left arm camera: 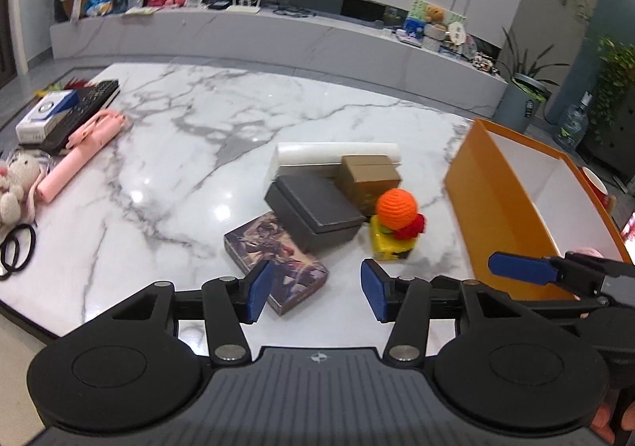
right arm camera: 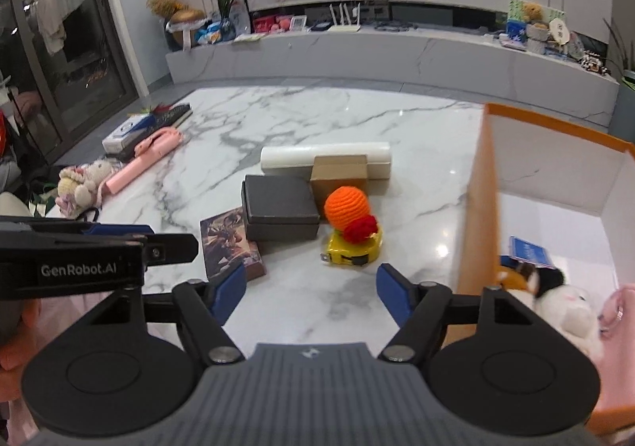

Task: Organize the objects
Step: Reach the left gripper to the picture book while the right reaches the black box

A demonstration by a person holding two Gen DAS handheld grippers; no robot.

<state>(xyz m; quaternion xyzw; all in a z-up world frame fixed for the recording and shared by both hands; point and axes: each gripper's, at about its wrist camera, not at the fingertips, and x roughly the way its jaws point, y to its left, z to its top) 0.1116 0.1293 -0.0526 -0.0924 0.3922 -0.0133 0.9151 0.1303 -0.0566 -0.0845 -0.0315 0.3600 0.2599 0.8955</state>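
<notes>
Both claws, left claw (left arm camera: 314, 289) and right claw (right arm camera: 310, 293), hover level above the marble table (right arm camera: 357, 116), wide open, empty.

left gripper (left arm camera: 313, 289): jaws apart, empty | right gripper (right arm camera: 309, 293): jaws apart, empty

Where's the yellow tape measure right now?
In both wrist views the yellow tape measure sits mid-table under the orange crochet ball, right of the dark grey box and left of the orange bin.
</notes>
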